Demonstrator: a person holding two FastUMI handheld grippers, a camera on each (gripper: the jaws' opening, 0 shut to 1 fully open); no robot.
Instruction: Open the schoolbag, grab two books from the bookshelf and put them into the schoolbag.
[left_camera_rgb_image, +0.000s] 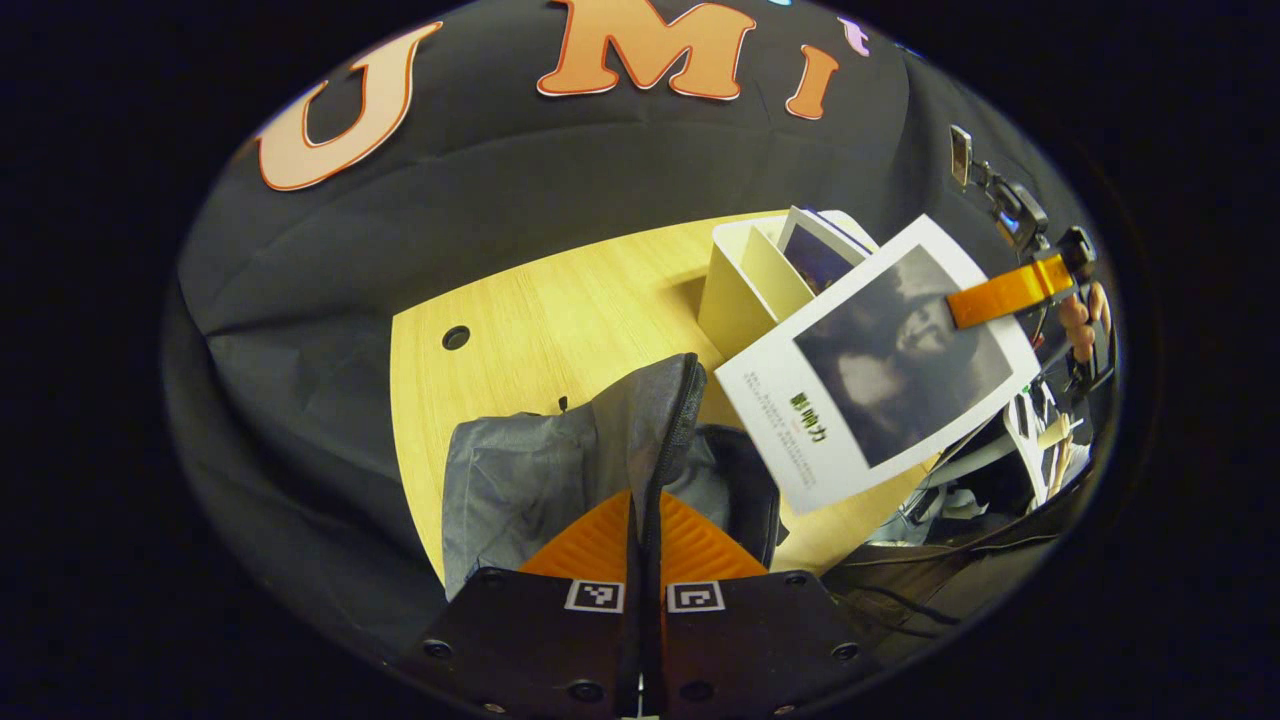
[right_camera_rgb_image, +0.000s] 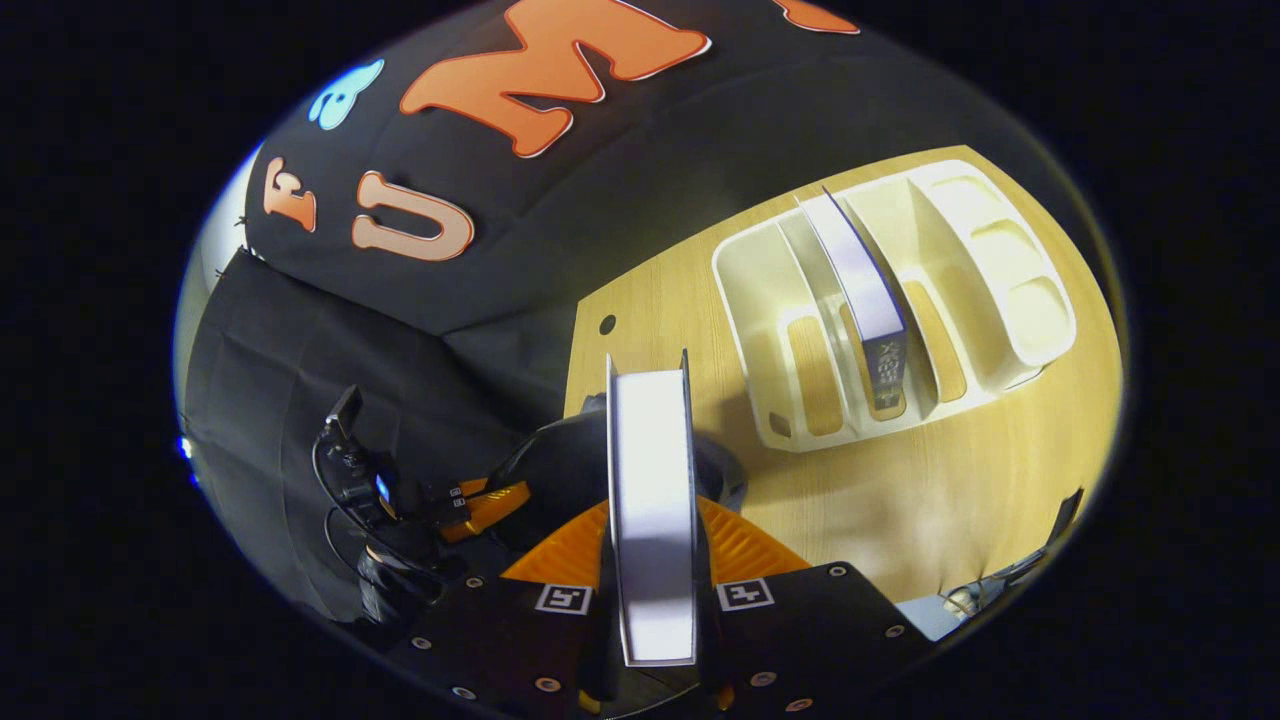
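Right hand-held gripper (right_camera_rgb_image: 652, 545) around book (right_camera_rgb_image: 652, 500), schoolbag (right_camera_rgb_image: 560, 470) apparently mostly hidden.

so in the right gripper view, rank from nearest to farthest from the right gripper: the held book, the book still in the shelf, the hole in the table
1. Held book: clamped between the right gripper fingers, edge-on.
2. Hole in the table: ahead, slightly left, near the table's far edge.
3. Book in the shelf: ahead to the right, upright in a middle slot of the bookshelf.

Items 2 and 3 are close to call.
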